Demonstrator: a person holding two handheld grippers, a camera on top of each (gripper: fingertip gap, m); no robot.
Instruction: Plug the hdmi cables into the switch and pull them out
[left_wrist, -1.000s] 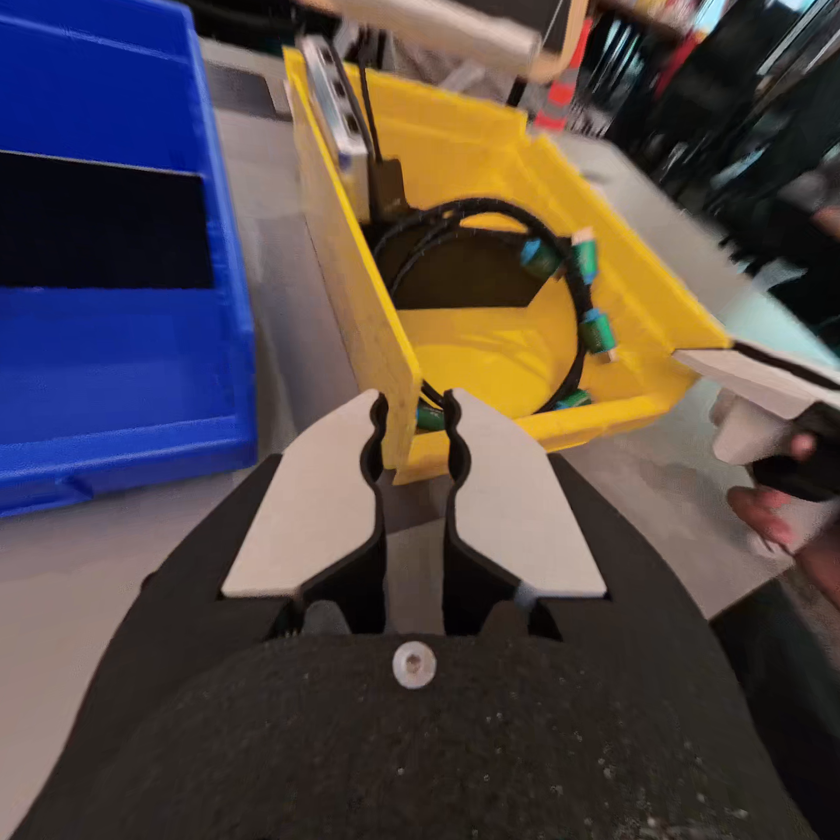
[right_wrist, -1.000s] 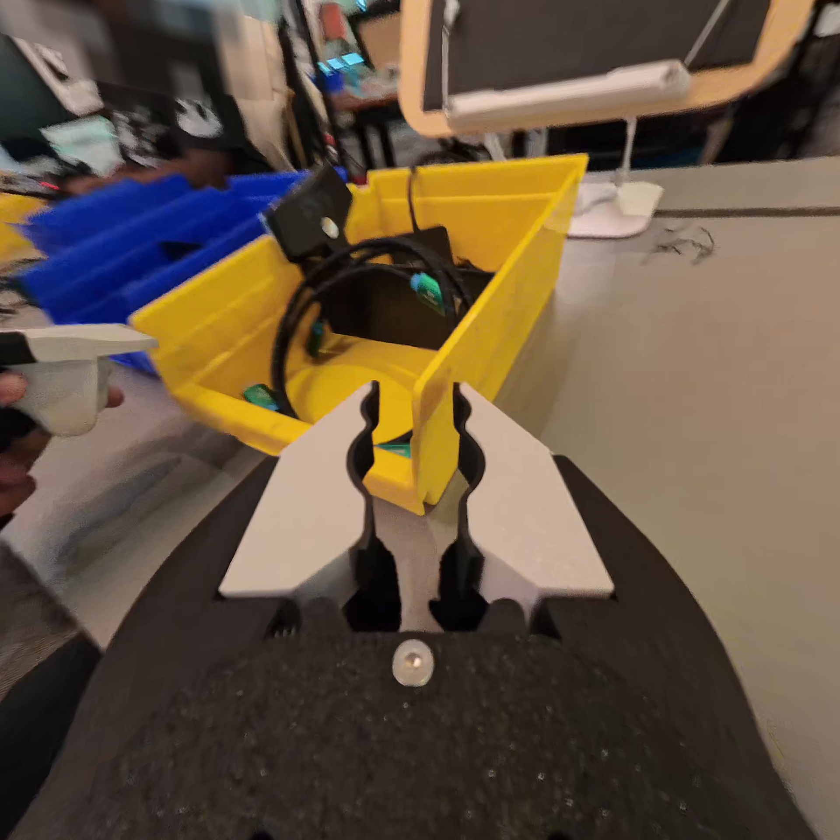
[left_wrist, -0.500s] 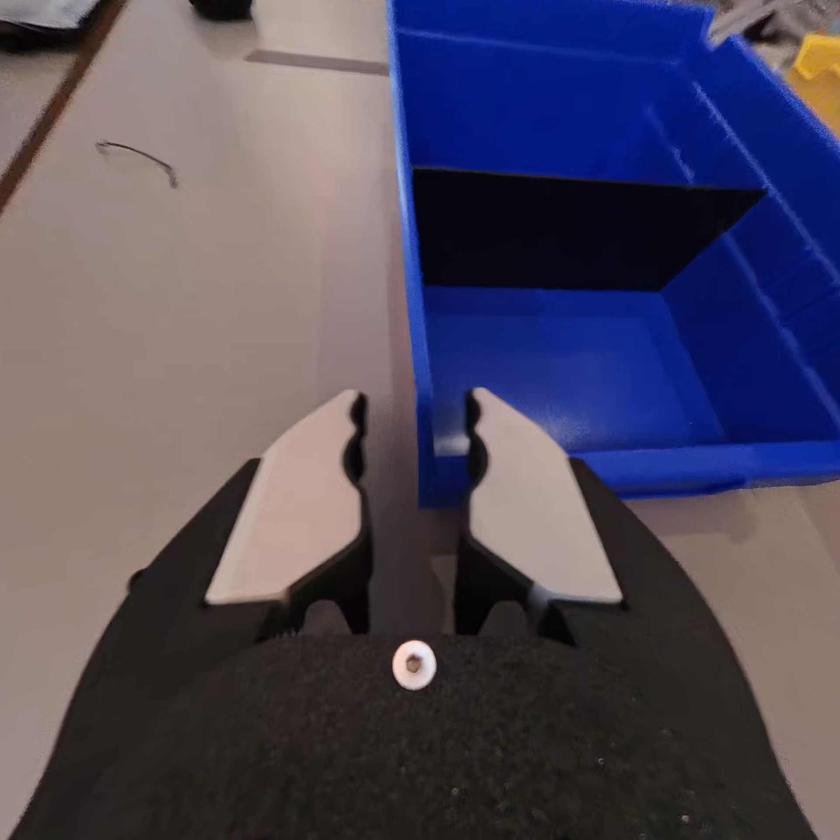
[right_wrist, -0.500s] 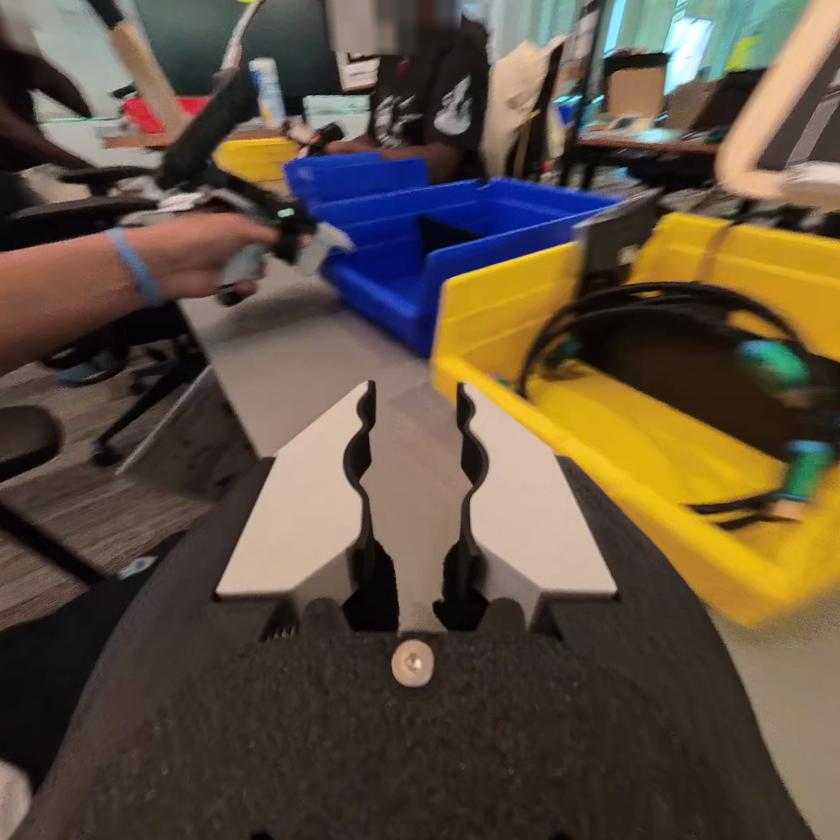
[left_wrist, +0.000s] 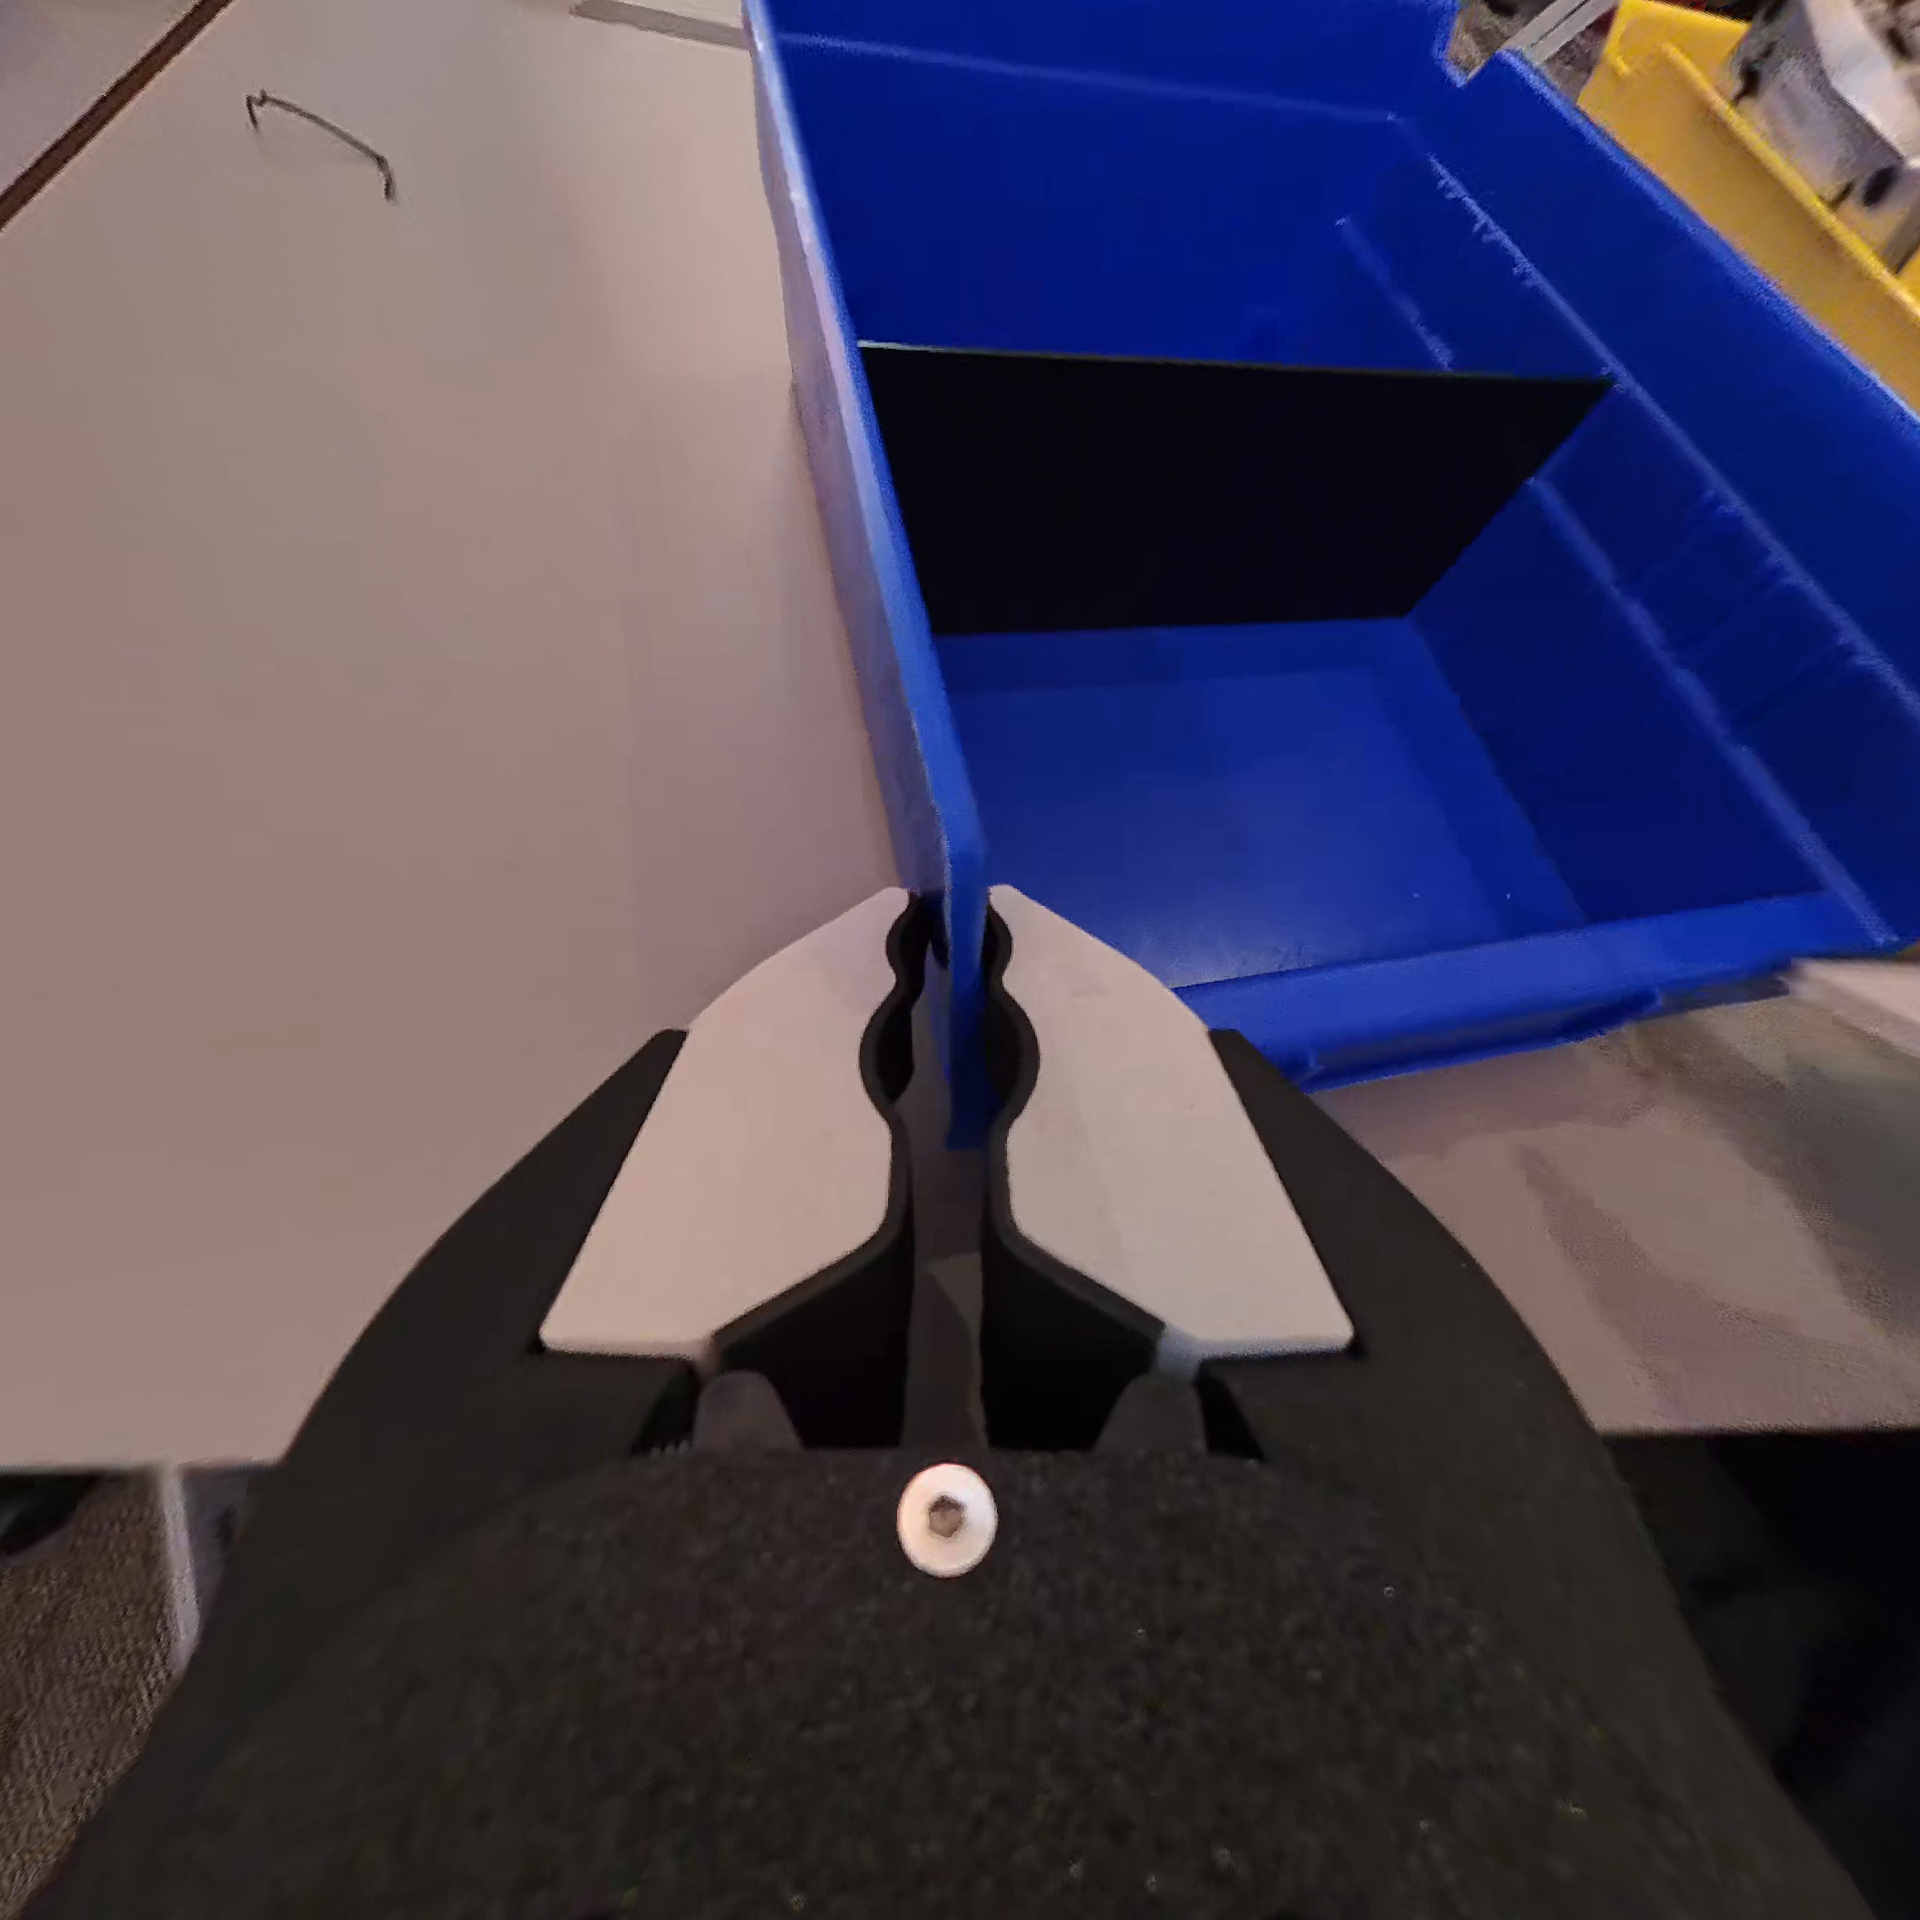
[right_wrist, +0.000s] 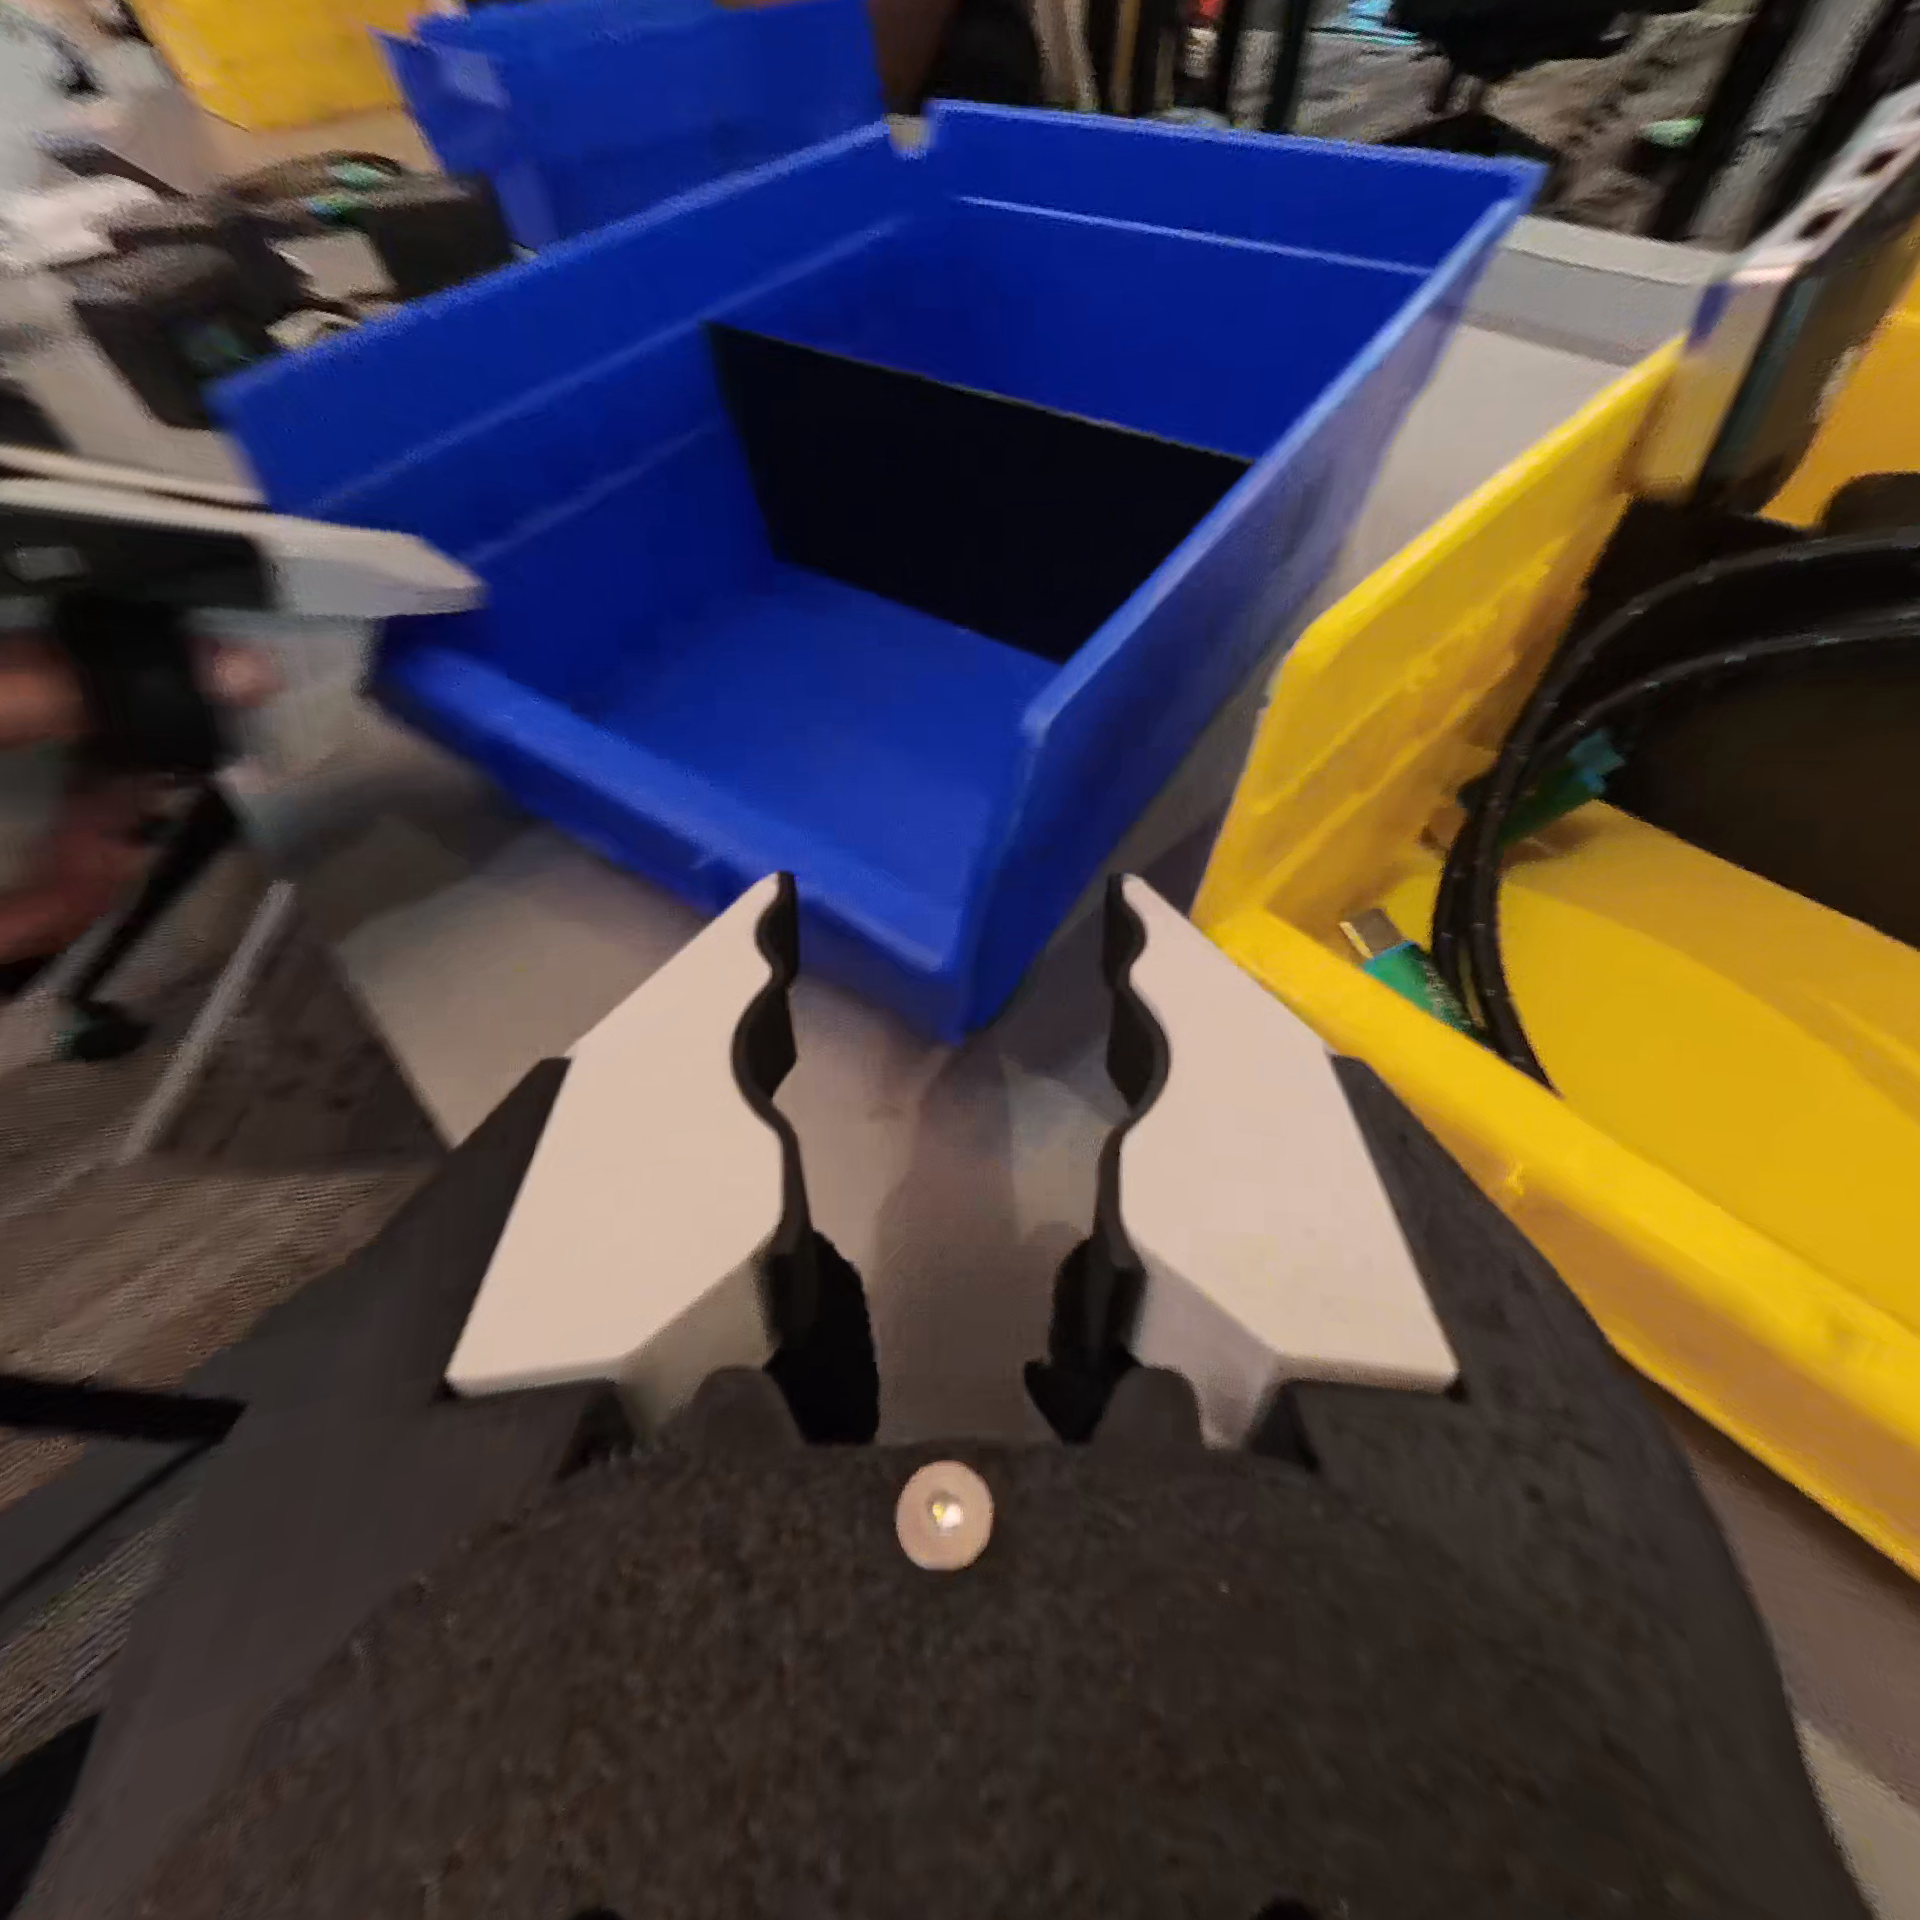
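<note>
My left gripper (left_wrist: 954, 904) is shut on the near left corner wall of an empty blue bin (left_wrist: 1662, 623), which has a black divider (left_wrist: 1195, 499). My right gripper (right_wrist: 951, 894) is open, with its fingers on either side of the same blue bin's (right_wrist: 831, 748) near right corner, not touching it. Coiled black HDMI cables (right_wrist: 1475, 883) with green plugs (right_wrist: 1413, 977) lie in a yellow bin (right_wrist: 1403, 675) to the right. A silver switch (right_wrist: 1766, 301) leans on that bin's far left wall; it also shows blurred in the left wrist view (left_wrist: 1829, 114).
The bins stand side by side on a grey table (left_wrist: 364, 623), close to its front edge (left_wrist: 1558, 1423). The other gripper (right_wrist: 312, 561) and a hand show blurred at the left. More blue and yellow bins (right_wrist: 623, 83) stand behind. The silver switch (right_wrist: 1766, 301) is about 15 cm from my right fingertips and 30 cm from my left.
Both grippers have left the yellow bin's front corners and swung left to the blue bin. The left has closed on its left corner. The right has opened wider at its right corner.
</note>
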